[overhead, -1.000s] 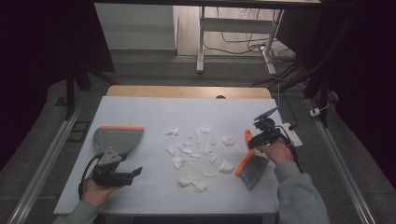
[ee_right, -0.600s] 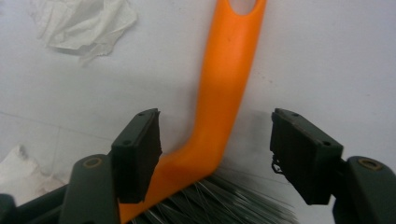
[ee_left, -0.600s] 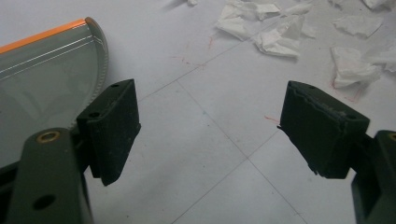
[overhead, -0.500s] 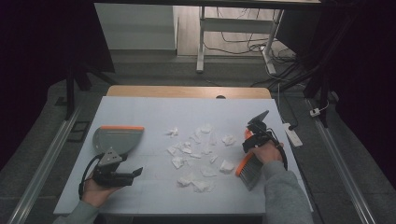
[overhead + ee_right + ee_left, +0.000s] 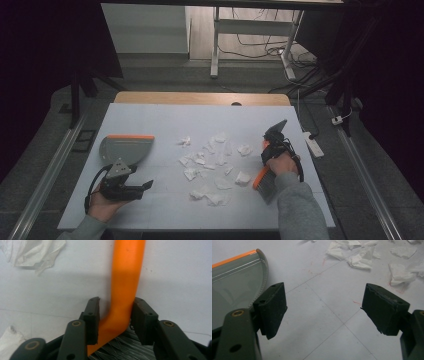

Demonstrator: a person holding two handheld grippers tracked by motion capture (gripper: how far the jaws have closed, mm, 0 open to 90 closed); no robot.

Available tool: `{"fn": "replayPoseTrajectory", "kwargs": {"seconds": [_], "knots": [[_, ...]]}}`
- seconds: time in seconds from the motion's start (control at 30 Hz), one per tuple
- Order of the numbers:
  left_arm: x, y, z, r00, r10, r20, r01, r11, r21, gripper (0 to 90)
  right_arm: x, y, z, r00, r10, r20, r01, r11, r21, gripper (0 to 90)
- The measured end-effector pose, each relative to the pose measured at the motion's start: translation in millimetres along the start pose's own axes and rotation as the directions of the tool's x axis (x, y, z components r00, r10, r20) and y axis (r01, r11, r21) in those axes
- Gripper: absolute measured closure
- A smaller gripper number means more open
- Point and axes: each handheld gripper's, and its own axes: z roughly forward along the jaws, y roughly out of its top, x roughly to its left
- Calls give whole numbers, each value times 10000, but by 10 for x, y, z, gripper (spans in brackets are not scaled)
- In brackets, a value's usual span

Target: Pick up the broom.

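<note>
Nearest the person, the left claw (image 5: pixel 134 188) rests on the white worktop (image 5: pixel 160 125) with its jaws wide apart and nothing between them, just in front of the grey plastic dustpan with an orange lip (image 5: pixel 126 149). On the other side, the right claw (image 5: pixel 115 320) has just been closing and now pinches the orange plastic handle of the small hand brush (image 5: pixel 125 282), right where the handle bends into the grey bristles (image 5: pixel 117 350); the brush lies flat at the worktop's right side. Farther in, the scraps of crumpled white tissue (image 5: pixel 212 167) lie scattered across the middle. The step in hand looks like picking up the brush. Next it likely needs lifting and turning bristles-down beside the scraps, while the left claw takes the dustpan.
</note>
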Motion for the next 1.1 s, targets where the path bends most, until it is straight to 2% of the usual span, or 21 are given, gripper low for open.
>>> {"fn": "replayPoseTrajectory", "kwargs": {"seconds": [0.07, 0.27, 0.3, 0.43, 0.57, 0.7, 0.77, 0.9, 0.97, 1.0, 1.03, 1.1], "knots": [[2, -1, -5, 10000, 0, -5, 0, 10000, -9, 209, -2, -11, -5, 9999, 142, 54, -142, 9999, -73, 684], [6, -4, -1, 10000, -1, -8, 1, 10000, 20, 209, -46, -56, -13, 9997, 6, -260, -15, 9994, -351, 706], [5, -3, 2, 10000, -2, -12, 2, 10000, 28, 209, -61, -66, -15, 9992, -198, -345, 183, 9989, -438, 708], [3, -4, 3, 10000, 16, -33, -16, 10000, 46, 209, -85, -76, -25, 9977, -488, -474, 465, 9977, -501, 709], [10, -5, 6, 10000, -8, -40, 8, 10000, 54, 209, -177, -111, -79, 9922, -801, -951, 724, 9940, -821, 710], [9, -4, 10, 10000, 8, -57, -8, 10000, 62, 209, -290, -173, -194, 9831, -1006, -1532, 824, 9892, -1211, 711], [10, -5, 13, 10000, 27, -59, -26, 10000, 67, 209, -347, -209, -263, 9797, -977, -1750, 720, 9864, -1477, 712], [16, 0, 25, 9999, 1, -152, 0, 9999, 112, 209, -475, -298, -410, 9642, -1116, -2406, 557, 9721, -2278, 712], [14, 5, 32, 9998, -31, -201, 33, 9999, 112, 209, -521, -346, -486, 9556, -1170, -2704, 410, 9616, -2712, 712], [12, 7, 33, 9998, -42, -216, 44, 9999, 106, 208, -546, -383, -560, 9484, -1196, -2935, 236, 9501, -3110, 712], [10, 9, 34, 9997, -45, -251, 48, 9999, 103, 208, -546, -383, -560, 9484, -1196, -2935, 236, 9501, -3110, 712], [10, 13, 37, 9995, -65, -300, 69, 9999, 115, 208, -568, -411, -624, 9362, -1380, -3232, 173, 9366, -3499, 712]]}}
